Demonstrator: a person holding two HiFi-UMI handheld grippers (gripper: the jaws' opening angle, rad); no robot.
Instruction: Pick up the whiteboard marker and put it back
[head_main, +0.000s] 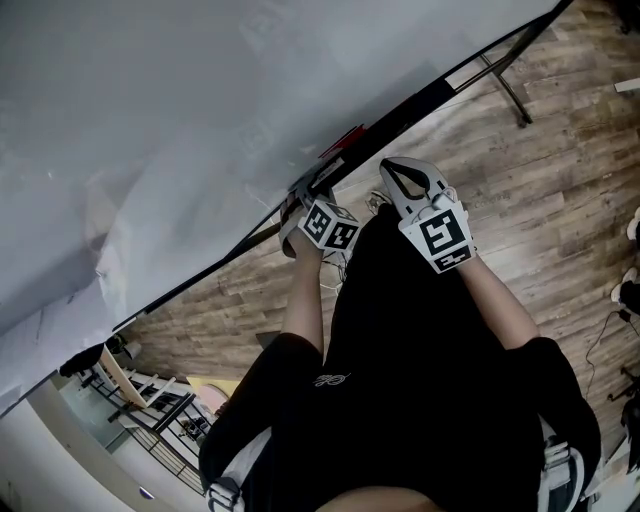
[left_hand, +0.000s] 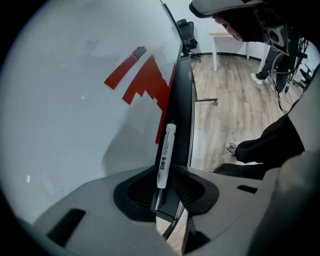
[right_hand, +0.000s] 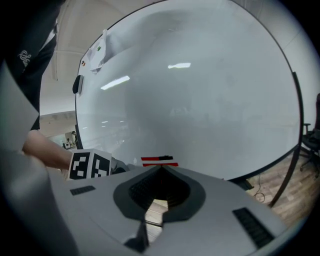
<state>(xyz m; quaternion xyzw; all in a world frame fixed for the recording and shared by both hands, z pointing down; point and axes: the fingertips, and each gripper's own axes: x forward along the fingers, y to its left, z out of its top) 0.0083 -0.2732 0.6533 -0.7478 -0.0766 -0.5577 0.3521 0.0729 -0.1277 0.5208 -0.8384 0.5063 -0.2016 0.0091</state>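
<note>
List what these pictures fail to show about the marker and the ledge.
1. Left gripper view: the left gripper's body hides whether the white whiteboard marker rests on the black board ledge.
2. Head view: the marker is hidden behind the left gripper.
3. Right gripper view: the red strips are too small to identify.

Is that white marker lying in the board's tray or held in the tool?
Held: the left gripper is closed on the dark end of the marker, whose white barrel points out along the black tray.
</note>
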